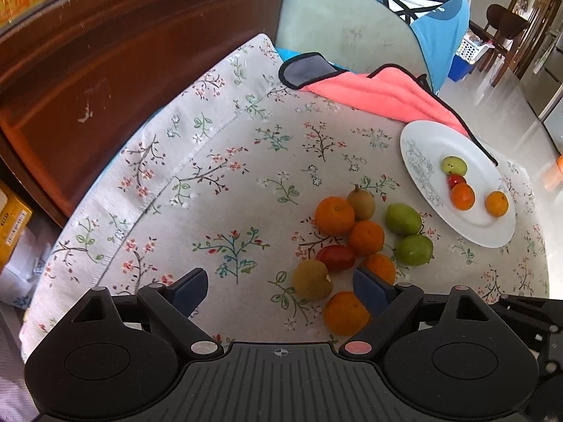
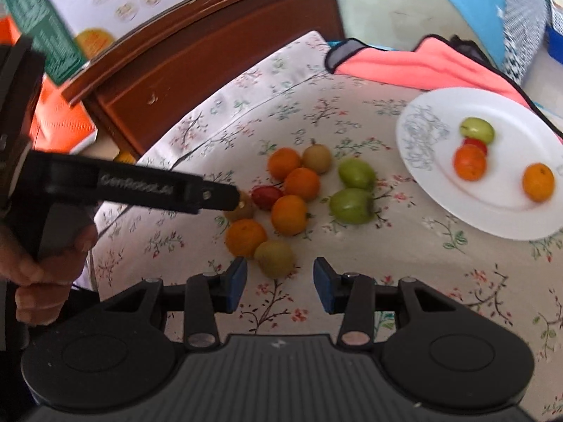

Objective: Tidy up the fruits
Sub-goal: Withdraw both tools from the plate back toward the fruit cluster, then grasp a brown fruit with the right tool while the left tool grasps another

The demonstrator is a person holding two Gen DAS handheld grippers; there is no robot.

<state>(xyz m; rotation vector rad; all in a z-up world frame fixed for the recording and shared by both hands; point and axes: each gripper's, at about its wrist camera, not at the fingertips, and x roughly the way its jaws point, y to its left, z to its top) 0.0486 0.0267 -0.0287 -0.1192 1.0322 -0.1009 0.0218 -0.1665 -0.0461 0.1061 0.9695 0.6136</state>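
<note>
- Right gripper nearest the lens, jaws partly open, empty; yellow-green fruit just ahead at 12 o'clock, not between the pads.
- Left gripper spread wide, holding nothing; loose pile off toward 1 o'clock, right pad beside an orange.
- Loose fruit bunched on floral cloth: oranges, two green ones, a red one, touching each other.
- White plate at 2 o'clock of the pile, already carrying four fruits.
- Right view blurred; exact pad-to-fruit gap hard to call.
- Risk: closing on one round fruit nudges neighbours, likely rolling toward cloth edge.
- Risk: both grippers converging on same cluster, possible clash.
- Risk: plate fruit rolling off if bumped while placing.
</note>
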